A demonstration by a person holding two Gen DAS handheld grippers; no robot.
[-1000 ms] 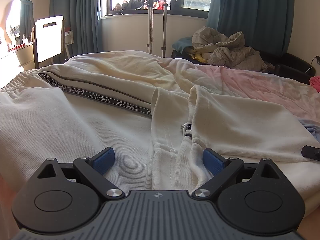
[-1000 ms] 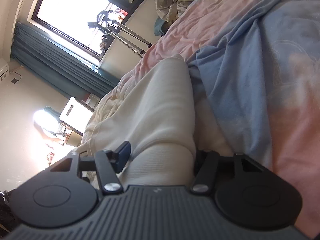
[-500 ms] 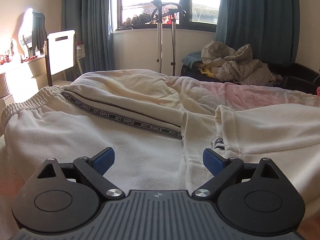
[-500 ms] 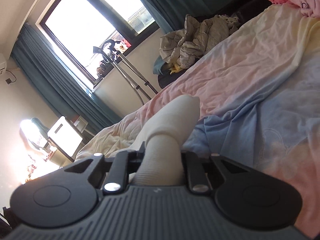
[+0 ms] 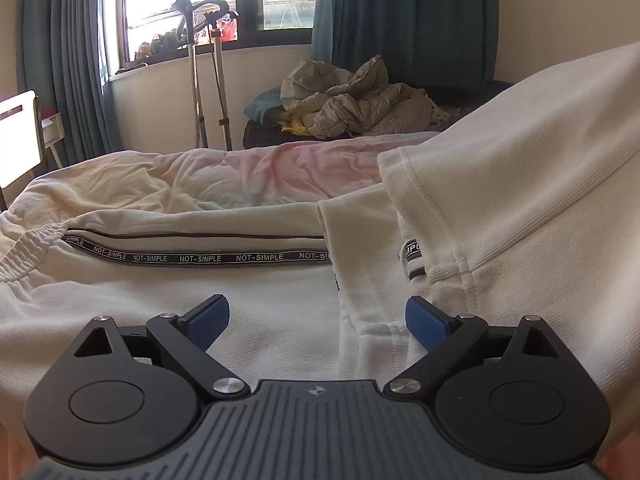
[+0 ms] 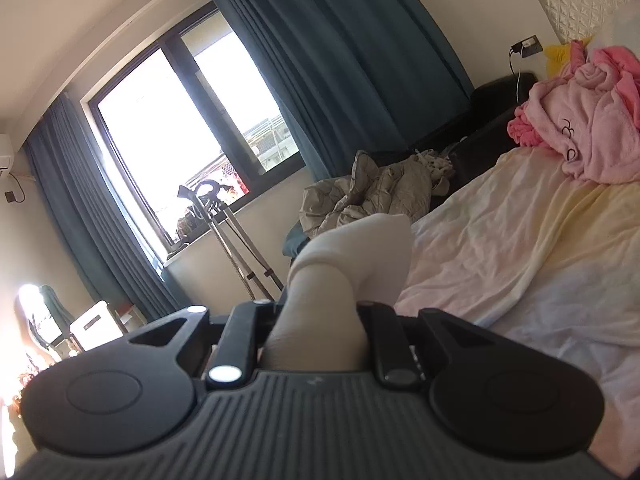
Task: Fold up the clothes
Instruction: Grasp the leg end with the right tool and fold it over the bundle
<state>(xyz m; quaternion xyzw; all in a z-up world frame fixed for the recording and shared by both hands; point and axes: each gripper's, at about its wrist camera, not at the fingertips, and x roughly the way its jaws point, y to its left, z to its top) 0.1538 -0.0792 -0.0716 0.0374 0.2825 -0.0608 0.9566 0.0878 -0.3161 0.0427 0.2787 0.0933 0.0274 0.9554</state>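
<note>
Your right gripper [image 6: 316,334] has its jaws pinching a bunched fold of the cream ribbed-knit sweatpants [image 5: 248,320]; they closed onto it within the last second, and the cloth stands up between them in the right wrist view. The rest of that garment lies spread on the bed [image 6: 520,248], its black tape stripe printed NOT-SIMPLE [image 5: 200,258] running across from the elastic waistband at the left. The lifted part hangs as a cream slope along the right of the left wrist view, cut off by the edge. Your left gripper [image 5: 318,320] hovers with its blue-padded jaws spread wide, nothing between them; whether they touch the fabric below is hard to say. A pink fleecy heap [image 6: 580,120] sits at the bed's head, and a crumpled beige quilted jacket [image 5: 352,100] lies beyond the far edge.
</note>
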